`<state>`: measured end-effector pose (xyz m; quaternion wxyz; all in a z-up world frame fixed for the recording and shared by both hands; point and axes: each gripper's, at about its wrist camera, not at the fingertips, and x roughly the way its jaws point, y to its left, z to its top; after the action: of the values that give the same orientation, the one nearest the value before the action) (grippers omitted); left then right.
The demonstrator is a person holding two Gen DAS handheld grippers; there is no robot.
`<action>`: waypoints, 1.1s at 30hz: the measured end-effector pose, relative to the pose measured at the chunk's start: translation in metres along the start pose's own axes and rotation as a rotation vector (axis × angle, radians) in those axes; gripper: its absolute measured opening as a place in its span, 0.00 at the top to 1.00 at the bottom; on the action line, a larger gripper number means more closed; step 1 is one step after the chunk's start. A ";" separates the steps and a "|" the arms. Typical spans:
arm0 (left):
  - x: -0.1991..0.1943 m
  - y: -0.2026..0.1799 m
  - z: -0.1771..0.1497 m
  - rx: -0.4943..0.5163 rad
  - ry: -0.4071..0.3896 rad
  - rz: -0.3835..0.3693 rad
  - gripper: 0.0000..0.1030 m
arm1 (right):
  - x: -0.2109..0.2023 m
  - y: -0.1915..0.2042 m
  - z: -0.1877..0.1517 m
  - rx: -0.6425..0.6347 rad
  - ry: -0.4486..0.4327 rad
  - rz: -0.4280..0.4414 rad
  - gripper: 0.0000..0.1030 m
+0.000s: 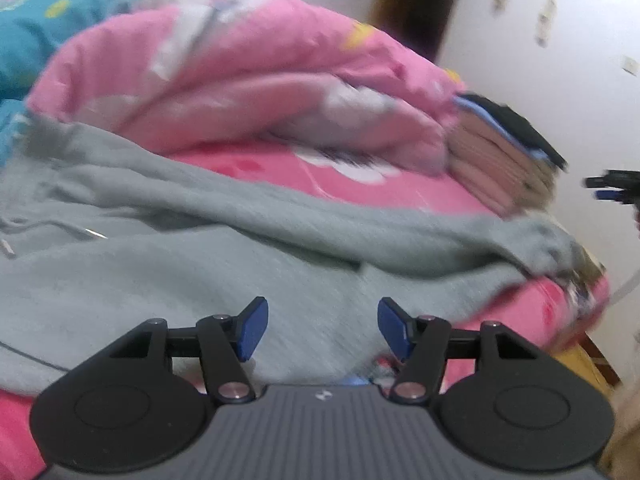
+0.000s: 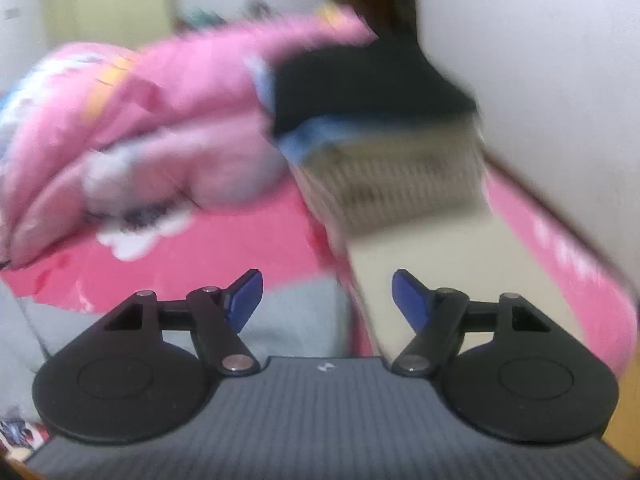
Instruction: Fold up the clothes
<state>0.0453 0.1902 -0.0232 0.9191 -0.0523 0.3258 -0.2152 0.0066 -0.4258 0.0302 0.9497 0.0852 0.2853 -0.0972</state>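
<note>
Both grippers wide apart and empty, left gripper [image 1: 323, 327] over grey hoodie [image 1: 180, 248], right gripper [image 2: 327, 300] before folded stack [image 2: 392, 168].

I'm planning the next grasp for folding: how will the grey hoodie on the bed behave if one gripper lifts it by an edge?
The grey hoodie will probably flop and drape, since it already lies in soft ridges. It looks thick, so likely weighty. Its drawstring may dangle.

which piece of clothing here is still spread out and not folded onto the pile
The grey hoodie, spread loose across the pink bedsheet right before the left hand-held gripper. The others, black on top, then blue, then beige, sit folded in the stack.
</note>
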 end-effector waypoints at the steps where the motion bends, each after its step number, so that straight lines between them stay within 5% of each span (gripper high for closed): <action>1: 0.007 0.003 0.004 -0.019 -0.001 0.028 0.40 | 0.009 0.019 -0.005 -0.036 0.024 0.053 0.30; 13: 0.075 0.045 0.027 -0.185 -0.054 0.342 0.45 | 0.121 0.246 -0.069 -0.472 0.316 0.682 0.33; 18: 0.082 0.061 0.027 -0.194 -0.066 0.383 0.46 | 0.146 0.266 -0.090 -0.487 0.476 0.732 0.96; 24: 0.089 0.070 0.029 -0.185 -0.063 0.399 0.47 | 0.121 0.269 -0.055 -0.527 0.298 0.691 0.97; 33: 0.088 0.087 0.050 -0.202 -0.066 0.418 0.49 | 0.203 0.299 0.026 -0.658 0.151 0.480 0.97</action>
<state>0.1692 0.2281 -0.0550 0.9440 -0.0827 0.3192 0.0153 0.2558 -0.1701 -0.0299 0.8983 -0.1521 0.3418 0.2302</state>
